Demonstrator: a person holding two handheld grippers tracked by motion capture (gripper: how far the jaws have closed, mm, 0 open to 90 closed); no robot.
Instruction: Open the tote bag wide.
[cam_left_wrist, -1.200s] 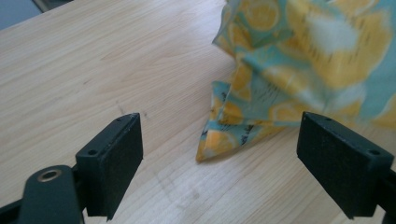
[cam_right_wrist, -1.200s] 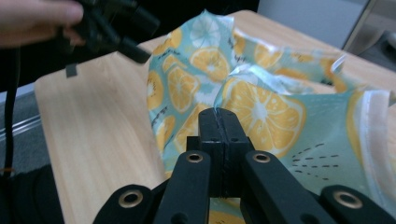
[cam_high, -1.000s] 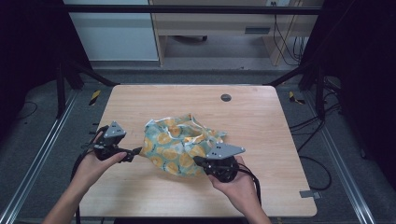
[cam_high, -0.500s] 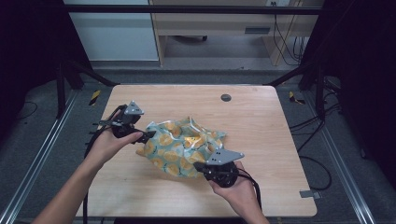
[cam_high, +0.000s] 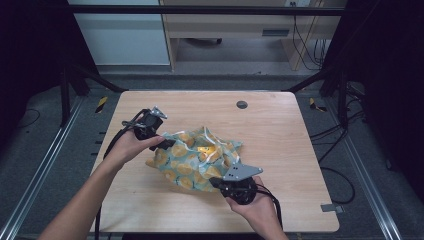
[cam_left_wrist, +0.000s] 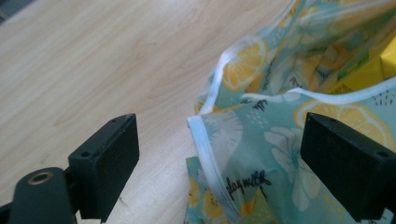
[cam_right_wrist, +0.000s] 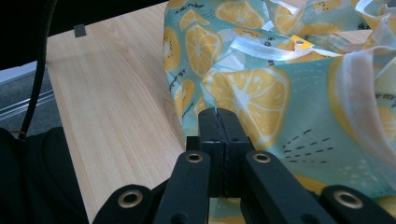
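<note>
On the wooden tabletop, the right claw is clamped on the near edge of a lemon-print bag, apparently anchoring it, while the left claw, jaws apart, straddles its white-trimmed rim to spread the opening.

The table is a pale wood-grain top with rounded corners, set on a dark frame above a grey floor, and a small dark round grommet sits in it near the far edge, a little right of the middle. Directly on it, around the centre and slightly toward the near side, lies a crumpled teal bag printed with orange slices and edged in white, its mouth gaping upward. The rest of the wooden surface around the bag is bare board.
</note>
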